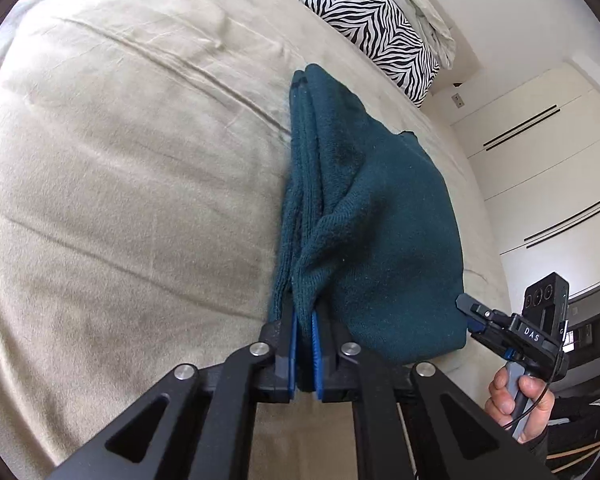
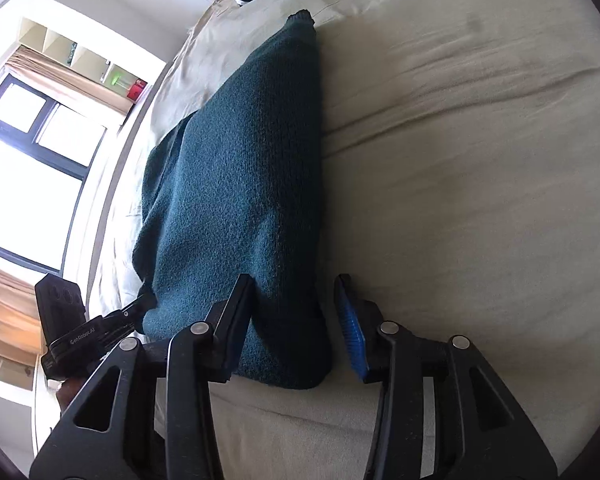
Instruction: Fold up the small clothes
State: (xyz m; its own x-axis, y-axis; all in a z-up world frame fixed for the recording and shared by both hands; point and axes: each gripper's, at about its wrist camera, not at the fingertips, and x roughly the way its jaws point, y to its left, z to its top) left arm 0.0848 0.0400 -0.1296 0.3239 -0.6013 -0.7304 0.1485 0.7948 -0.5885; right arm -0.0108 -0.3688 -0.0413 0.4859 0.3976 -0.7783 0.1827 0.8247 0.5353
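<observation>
A dark teal knitted garment (image 1: pixel 380 216) lies folded lengthwise on a beige bed (image 1: pixel 120 160). My left gripper (image 1: pixel 304 320) is shut on its near edge, with bunched fabric pinched between the blue pads. In the right wrist view the same garment (image 2: pixel 240 184) runs away from me. My right gripper (image 2: pixel 296 296) is open, its jaws either side of the garment's near right corner, with the left finger (image 2: pixel 236 304) on the fabric. The right gripper also shows at the right of the left wrist view (image 1: pixel 466 308), next to the garment's edge.
A zebra-print pillow (image 1: pixel 372 28) and a pale pillow (image 1: pixel 416 8) lie at the head of the bed. White wardrobe doors (image 1: pixel 540 168) stand to the right. A bright window (image 2: pixel 32 152) and curtains are beyond the bed's left side (image 2: pixel 112 216).
</observation>
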